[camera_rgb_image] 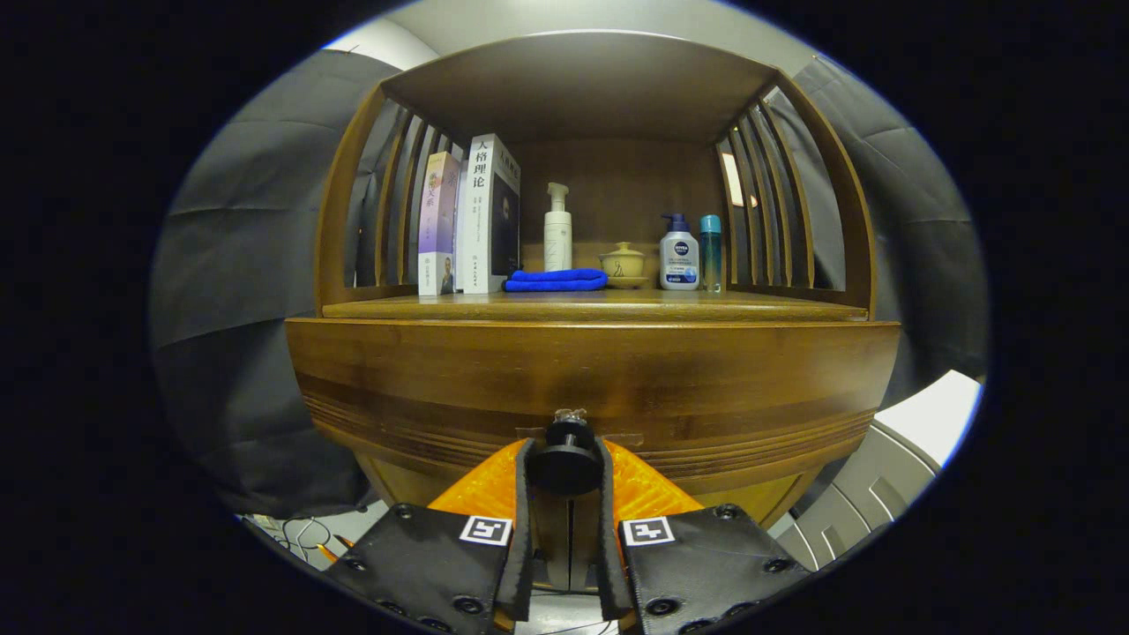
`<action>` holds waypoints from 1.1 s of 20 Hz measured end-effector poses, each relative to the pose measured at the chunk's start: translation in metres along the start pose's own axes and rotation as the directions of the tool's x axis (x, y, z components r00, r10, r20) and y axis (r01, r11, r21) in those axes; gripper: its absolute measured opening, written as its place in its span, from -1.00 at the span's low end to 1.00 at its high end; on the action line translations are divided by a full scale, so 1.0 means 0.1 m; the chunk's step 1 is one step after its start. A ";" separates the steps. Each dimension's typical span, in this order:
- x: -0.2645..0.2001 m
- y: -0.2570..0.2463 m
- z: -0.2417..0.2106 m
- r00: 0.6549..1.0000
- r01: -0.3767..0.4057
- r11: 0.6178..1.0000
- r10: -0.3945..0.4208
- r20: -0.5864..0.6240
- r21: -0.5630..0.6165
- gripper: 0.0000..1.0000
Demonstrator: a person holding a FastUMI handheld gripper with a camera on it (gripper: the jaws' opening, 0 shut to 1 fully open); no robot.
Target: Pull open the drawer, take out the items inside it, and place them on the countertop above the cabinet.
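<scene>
The drawer front hides its contents. The tongs cover the sides of the knob. Behind the blue cloth, the pump bottle's base is hidden.

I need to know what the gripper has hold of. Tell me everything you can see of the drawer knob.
The drawer knob is a round, dark, matte disc on a short stem with a small shiny fitting behind it. It stands out from the lower middle of the wooden drawer front. The gripper fingers press on both its sides.
</scene>
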State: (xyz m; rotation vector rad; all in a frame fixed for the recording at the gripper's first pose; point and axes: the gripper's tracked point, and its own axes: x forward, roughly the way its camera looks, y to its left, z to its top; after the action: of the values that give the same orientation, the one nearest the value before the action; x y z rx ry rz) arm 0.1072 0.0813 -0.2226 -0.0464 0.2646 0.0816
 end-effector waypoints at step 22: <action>-0.92 0.09 -0.23 0.998 -0.059 0.998 0.059 -0.001 -0.032 -0.37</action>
State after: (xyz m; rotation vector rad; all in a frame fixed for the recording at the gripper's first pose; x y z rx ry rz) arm 0.0120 0.0823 -0.2206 -0.0706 0.2646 0.1450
